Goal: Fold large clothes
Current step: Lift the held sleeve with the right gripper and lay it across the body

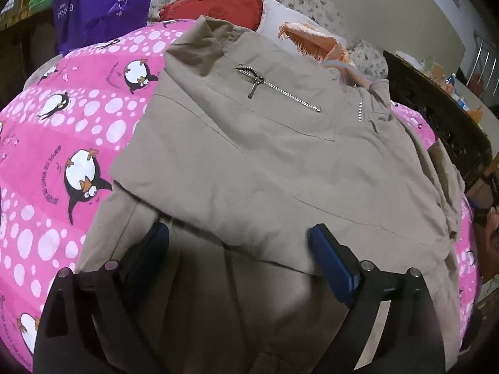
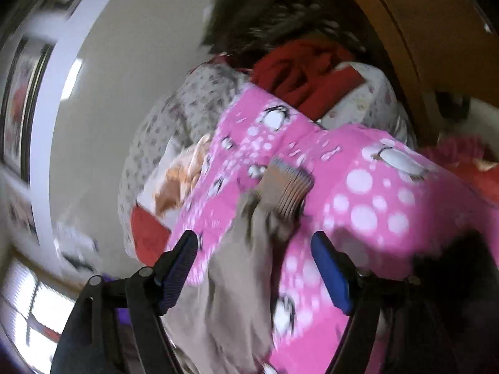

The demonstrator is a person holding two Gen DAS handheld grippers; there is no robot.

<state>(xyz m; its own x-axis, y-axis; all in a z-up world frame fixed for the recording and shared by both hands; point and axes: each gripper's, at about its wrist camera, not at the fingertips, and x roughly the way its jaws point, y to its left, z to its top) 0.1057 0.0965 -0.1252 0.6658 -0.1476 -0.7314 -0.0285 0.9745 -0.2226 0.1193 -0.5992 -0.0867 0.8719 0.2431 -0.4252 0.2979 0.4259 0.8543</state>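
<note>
Left wrist view: beige jacket [image 1: 280, 162] lies part-folded on the pink penguin quilt [image 1: 78, 124] of the bed, spread flat for folding; left gripper [image 1: 238, 238] released, poised over its near fold.
Right wrist view: blurred; right gripper [image 2: 254, 249] spread wide, jacket sleeve [image 2: 237, 265] lying loose between its fingers, ribbed cuff [image 2: 287, 190] ahead, likely the next grab.

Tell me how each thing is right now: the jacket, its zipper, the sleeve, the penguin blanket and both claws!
Beige jacket: lying partly folded on the blanket.
Chest zipper: partly open at its upper end, pull tab hanging.
Sleeve with striped cuff: stretched out on the blanket, blurry.
Pink penguin blanket: spread flat on the bed.
Left claw: open, over the jacket's near edge.
Right claw: open, sleeve fabric between its fingers, not pinched.
</note>
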